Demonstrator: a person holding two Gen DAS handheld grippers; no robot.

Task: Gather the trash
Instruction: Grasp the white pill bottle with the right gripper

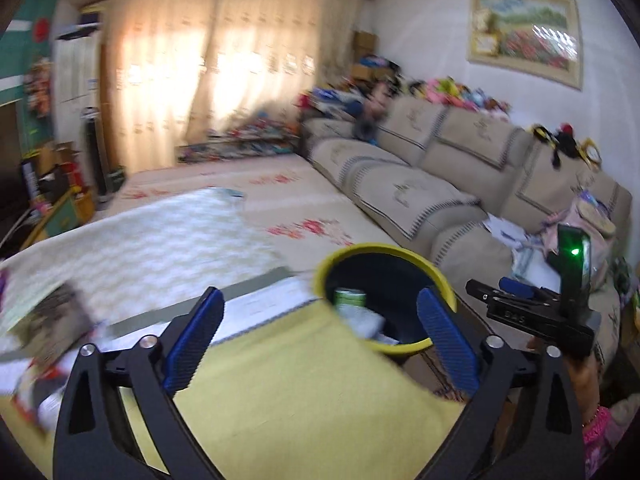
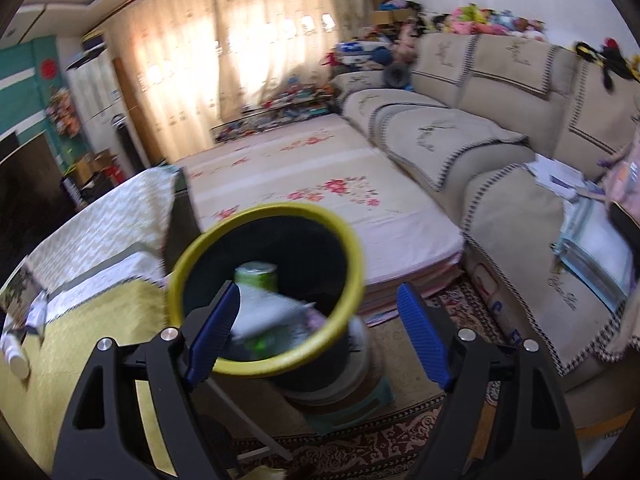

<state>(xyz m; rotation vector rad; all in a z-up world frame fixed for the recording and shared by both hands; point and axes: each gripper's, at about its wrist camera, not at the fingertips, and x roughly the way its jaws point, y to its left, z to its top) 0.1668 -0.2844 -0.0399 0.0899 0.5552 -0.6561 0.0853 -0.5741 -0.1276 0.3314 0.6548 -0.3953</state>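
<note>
A black bin with a yellow rim [image 1: 400, 249] stands just past the table's right edge. In it lie a green can [image 1: 350, 298] and white crumpled paper [image 1: 366, 322]. My left gripper [image 1: 322, 340] hovers over the yellow tablecloth, left of the bin, open wide with nothing between its blue pads. In the right wrist view the bin rim [image 2: 224, 236] is directly ahead. My right gripper [image 2: 318, 338] is open above its near edge. Blurred white paper [image 2: 268, 312] sits in the bin's mouth by the left pad, and the green can [image 2: 256, 274] lies behind it. The pads press on nothing.
The yellow-clothed table [image 1: 300, 408] carries printed papers [image 1: 52, 320] at its left, and a small white bottle [image 2: 16, 356]. The bin rests on a low stool [image 2: 352, 396] on a patterned rug. A flowered mattress [image 2: 320, 184] and a beige sofa [image 2: 500, 208] lie beyond.
</note>
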